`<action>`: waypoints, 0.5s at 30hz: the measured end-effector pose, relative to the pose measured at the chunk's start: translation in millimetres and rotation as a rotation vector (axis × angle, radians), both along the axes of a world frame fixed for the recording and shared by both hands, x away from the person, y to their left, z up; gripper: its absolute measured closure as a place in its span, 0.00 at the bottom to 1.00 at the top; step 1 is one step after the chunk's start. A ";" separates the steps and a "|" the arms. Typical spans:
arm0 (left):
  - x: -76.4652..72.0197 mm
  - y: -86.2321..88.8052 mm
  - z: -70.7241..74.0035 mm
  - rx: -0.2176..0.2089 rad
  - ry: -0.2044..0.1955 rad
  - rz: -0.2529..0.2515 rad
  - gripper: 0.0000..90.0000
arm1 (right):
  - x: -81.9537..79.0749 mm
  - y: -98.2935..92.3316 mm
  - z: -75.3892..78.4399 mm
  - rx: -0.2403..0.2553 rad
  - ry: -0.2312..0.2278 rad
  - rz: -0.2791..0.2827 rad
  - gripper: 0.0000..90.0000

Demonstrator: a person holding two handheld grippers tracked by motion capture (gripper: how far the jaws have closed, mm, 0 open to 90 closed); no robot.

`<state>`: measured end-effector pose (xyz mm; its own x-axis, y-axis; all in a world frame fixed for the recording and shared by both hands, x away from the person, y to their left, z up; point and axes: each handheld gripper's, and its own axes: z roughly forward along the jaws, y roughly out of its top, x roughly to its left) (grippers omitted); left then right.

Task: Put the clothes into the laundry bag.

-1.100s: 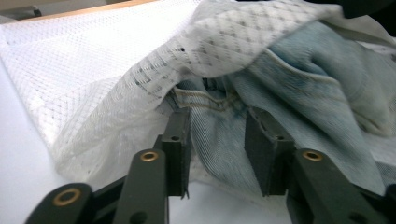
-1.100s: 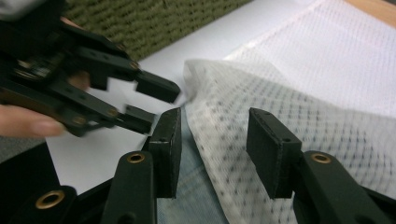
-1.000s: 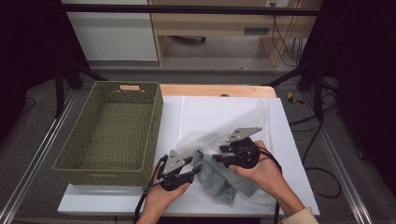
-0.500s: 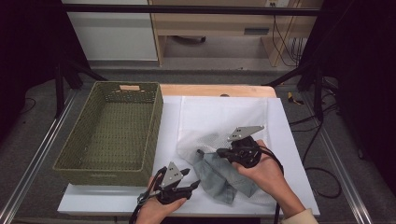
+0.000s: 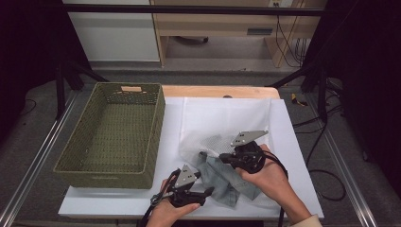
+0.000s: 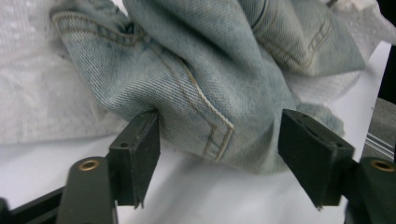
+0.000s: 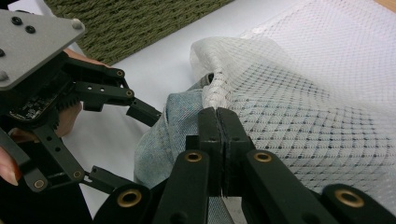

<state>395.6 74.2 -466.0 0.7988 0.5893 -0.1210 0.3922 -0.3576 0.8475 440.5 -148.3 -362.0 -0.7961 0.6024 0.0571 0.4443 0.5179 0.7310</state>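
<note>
The counter (image 5: 118, 205) takes up the middle of the high view, covered in white, with a wooden edge at its far side. On its left half sits a large green woven basket (image 5: 113, 135), long side running up the frame.

To the right of the basket, in the centre and lower centre of the high view, lies a white mesh bag (image 5: 222, 118), flat at its far end and rumpled nearer the person. A pair of light blue jeans (image 5: 222, 175) is bunched at the bag's near end, partly under the mesh, with the rest spilling out onto the white cover toward the bottom of the frame.

The right gripper (image 5: 226, 158) sits right of centre in the high view, held in the person's right hand (image 5: 269, 177). In the right gripper view its fingers (image 7: 210, 126) are pressed fully together, pinching a fold of the mesh bag's (image 7: 317, 102) edge just above the denim (image 7: 159, 144).

The left gripper (image 5: 206, 192) is at the bottom centre of the high view, just beside the jeans' near edge. Its fingers (image 6: 140, 154) have just been opening and stand well apart in the left gripper view, with a seamed fold of the jeans (image 6: 205, 79) bulging between them; the pads no longer clamp the cloth.
</note>
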 end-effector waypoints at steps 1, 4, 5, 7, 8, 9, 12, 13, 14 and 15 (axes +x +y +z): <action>0.0 0.0 0.0 0.000 0.000 0.000 0.34 | 0.0 0.0 0.0 0.000 0.000 0.000 1.00; 1.4 -2.7 1.3 -0.007 0.007 0.002 0.33 | 0.9 0.2 -0.9 -0.001 0.004 0.001 1.00; 1.9 -3.3 1.1 -0.016 0.011 0.002 0.33 | 1.0 0.3 -1.1 0.000 0.006 -0.001 1.00; 3.0 -4.8 1.1 -0.018 0.015 0.000 0.34 | 0.9 0.4 -1.0 -0.001 0.007 -0.001 1.00; 3.6 -5.8 1.0 -0.022 0.017 0.000 0.35 | 0.8 0.4 -1.1 -0.001 0.008 -0.004 1.00; 4.6 -6.9 1.2 -0.020 0.019 -0.004 0.36 | 0.7 0.4 -1.4 -0.004 0.009 -0.005 1.00; 9.1 -10.4 1.8 -0.032 0.027 0.002 0.52 | 0.5 0.9 -2.0 -0.008 0.011 -0.001 1.00; 11.0 -11.6 2.1 -0.036 0.033 0.001 0.58 | 0.5 1.0 -2.0 -0.007 0.010 0.002 1.00; 11.0 -11.6 2.1 -0.036 0.033 0.001 0.64 | 0.2 1.3 -1.8 -0.007 0.012 0.001 1.00; 12.7 -13.3 2.1 -0.040 0.034 0.002 0.64 | 0.2 1.3 -1.8 -0.007 0.012 0.001 1.00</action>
